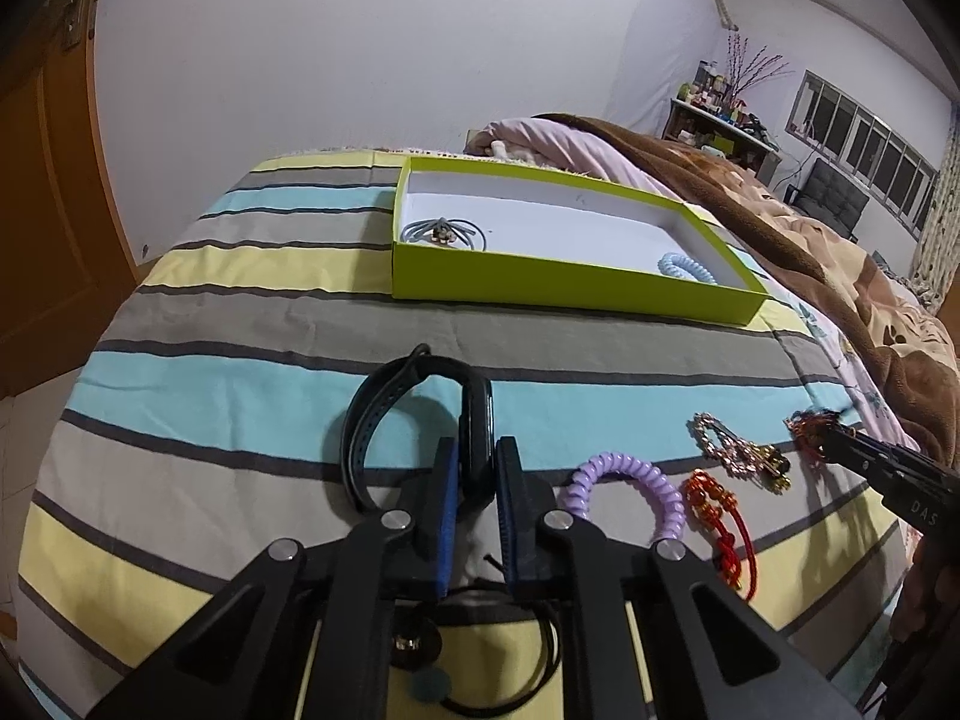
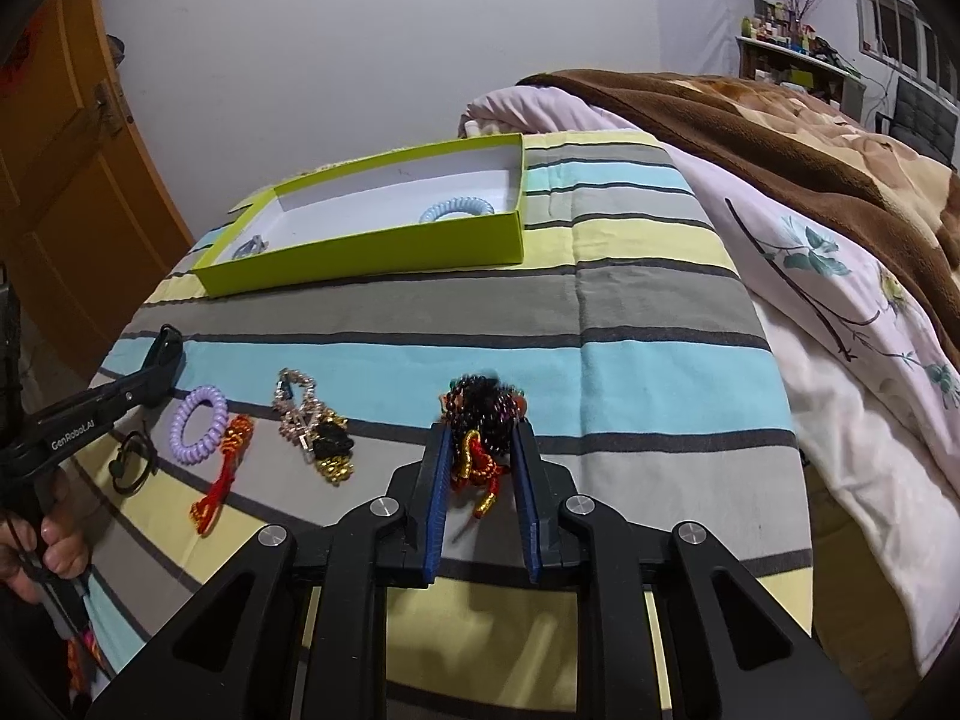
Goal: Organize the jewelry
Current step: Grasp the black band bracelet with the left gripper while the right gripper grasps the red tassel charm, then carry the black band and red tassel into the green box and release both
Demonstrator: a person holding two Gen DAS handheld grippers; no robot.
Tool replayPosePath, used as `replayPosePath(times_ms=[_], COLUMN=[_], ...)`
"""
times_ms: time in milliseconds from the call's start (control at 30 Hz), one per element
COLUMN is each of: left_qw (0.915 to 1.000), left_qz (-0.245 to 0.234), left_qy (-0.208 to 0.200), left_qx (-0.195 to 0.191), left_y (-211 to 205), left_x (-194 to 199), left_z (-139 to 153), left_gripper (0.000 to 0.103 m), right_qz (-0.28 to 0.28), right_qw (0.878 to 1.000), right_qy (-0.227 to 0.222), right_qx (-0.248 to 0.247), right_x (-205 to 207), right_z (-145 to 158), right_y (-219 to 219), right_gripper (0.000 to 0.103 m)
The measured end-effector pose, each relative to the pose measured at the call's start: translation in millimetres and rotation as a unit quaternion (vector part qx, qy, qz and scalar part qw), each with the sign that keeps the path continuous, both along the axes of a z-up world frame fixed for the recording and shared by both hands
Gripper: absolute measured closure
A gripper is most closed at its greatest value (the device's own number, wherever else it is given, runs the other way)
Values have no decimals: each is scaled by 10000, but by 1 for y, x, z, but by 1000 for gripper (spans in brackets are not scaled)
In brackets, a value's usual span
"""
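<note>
A black smart band [image 1: 420, 420] is clamped by its dark body between the blue pads of the left tool [image 1: 477, 468], the strap looping away on the striped bedspread [image 1: 240, 324]. A bundle of dark beads with red cord [image 2: 483, 420] sits between the pads of the right tool [image 2: 480, 456], which are drawn in against it — whether it is gripped firmly or only touched is hard to tell. Between the two lie, in a row on the bed, a purple spiral hair tie [image 1: 624, 492], a red knotted cord [image 1: 720, 522] and a crystal clip with a black-and-gold piece [image 1: 744, 450]; a thin black loop [image 2: 132, 462] is seen near the left tool. Farther back, a lime-green box lid [image 1: 558, 276] with a white inside is resting on the bedspread — it holds a pale blue spiral tie [image 1: 687, 267] at one end and a grey cord piece [image 1: 441, 232] at the other. A brown blanket [image 2: 780, 138] and a floral pink quilt [image 2: 840, 300] are heaped beside.
</note>
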State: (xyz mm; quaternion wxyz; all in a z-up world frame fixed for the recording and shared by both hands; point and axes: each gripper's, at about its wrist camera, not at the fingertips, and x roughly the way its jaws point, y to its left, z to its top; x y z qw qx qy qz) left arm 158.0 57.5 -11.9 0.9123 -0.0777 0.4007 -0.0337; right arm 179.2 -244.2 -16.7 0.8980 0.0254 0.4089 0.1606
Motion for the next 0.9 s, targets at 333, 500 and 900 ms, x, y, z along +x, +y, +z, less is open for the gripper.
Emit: replayPosePath(times_ms=[333,500,900], left_qw=[9997,9992,9985], left_qz=[-78,-132,-225], left_qy=[-235,-370,-498], left_qx=[56,70,75], left_y=[-3,-7,-16], left_x=[-19,-26,-35], left_z=[15,26,35], left_gripper=[90,90,90], right_qz=[125,179,230], right_qw=[9998,9994,9988], right_qy=[-178,-275,-433], right_qx=[49,73,84], right_x=[-16,-22,-33], right_z=[12,20,30], right_y=[5,7,6], right_gripper=[87,94,94])
